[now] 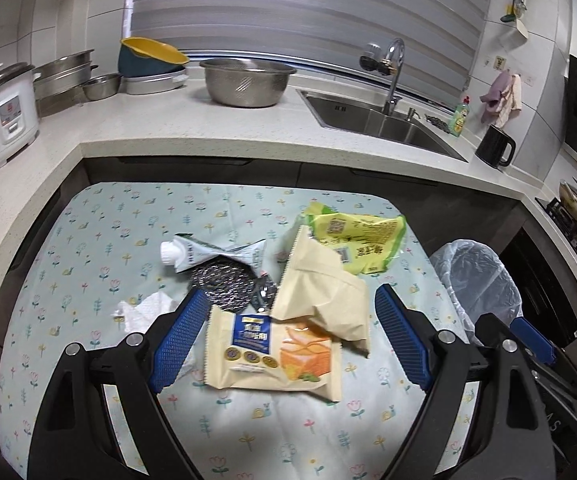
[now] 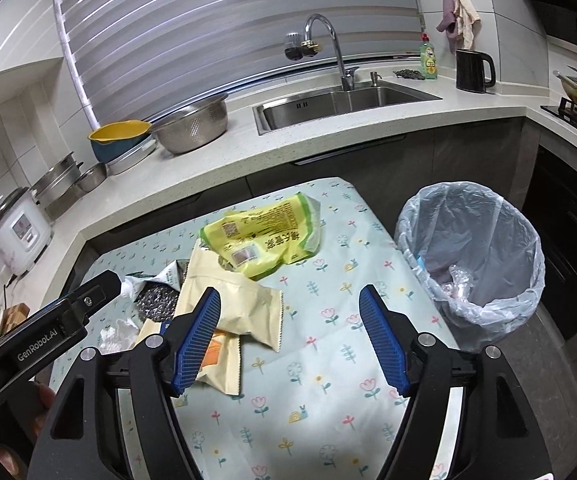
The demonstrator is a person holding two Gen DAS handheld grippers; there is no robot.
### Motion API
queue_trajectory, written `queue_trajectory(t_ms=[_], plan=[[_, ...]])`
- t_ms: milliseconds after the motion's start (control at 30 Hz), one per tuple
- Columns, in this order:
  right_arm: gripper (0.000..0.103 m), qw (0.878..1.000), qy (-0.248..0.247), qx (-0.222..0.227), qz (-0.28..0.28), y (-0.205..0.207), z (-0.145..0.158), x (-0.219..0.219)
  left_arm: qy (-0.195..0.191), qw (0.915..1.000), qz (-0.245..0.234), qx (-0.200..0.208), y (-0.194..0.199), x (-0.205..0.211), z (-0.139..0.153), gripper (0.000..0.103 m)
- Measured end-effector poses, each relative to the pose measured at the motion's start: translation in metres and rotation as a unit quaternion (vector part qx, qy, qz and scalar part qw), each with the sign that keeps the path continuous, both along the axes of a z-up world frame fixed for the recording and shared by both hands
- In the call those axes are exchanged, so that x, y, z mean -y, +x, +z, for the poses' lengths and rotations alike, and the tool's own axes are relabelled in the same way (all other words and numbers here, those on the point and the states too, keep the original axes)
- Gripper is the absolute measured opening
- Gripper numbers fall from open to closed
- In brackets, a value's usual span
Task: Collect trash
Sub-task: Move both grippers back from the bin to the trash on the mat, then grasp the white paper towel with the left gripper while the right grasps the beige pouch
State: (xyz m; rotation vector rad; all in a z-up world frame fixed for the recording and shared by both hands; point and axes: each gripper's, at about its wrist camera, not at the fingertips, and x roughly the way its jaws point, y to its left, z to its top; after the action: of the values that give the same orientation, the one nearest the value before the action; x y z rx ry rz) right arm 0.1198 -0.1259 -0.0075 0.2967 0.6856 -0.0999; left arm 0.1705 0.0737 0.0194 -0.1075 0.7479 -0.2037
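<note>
Hovering over a heap of trash on the patterned desk [image 1: 88,248], both tools spread wide and holding nothing.

Framing the cracker wrapper [image 1: 272,350] between the parted pads of the left tool [image 1: 288,340], not pressing it; beige pouch [image 1: 320,296], steel scourer [image 1: 220,282], squeezed tube [image 1: 208,254], crumpled tissue [image 1: 144,312] and yellow-green bag [image 1: 360,240] piled just beyond. Spanning bare cloth with the right tool [image 2: 288,340], its left pad overlapping the pouch edge; lined bin [image 2: 480,248] standing beside the desk's right edge, some waste inside.

Both tongs [image 1: 288,336] [image 2: 290,340] agape, empty.
</note>
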Motion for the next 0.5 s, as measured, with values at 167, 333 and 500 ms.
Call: queue_trajectory(t_ms=[167,333,500], plan=[[0.07,1.0,-0.002,-0.01,0.012,0.01,-0.009,-0.018,-0.002,0.9997,0.025,-0.008,0.002,-0.027,-0.01,0.086],[0.074,1.0,0.003,-0.023,0.02,0.025,-0.021,-0.03,-0.003,0.9986,0.047,-0.024,0.007,-0.05,-0.025,0.087],[0.075,0.999,0.006,-0.039,0.03,0.041,-0.037,-0.043,0.0,0.9969,0.064,-0.045,0.013,-0.067,-0.044,0.088]])
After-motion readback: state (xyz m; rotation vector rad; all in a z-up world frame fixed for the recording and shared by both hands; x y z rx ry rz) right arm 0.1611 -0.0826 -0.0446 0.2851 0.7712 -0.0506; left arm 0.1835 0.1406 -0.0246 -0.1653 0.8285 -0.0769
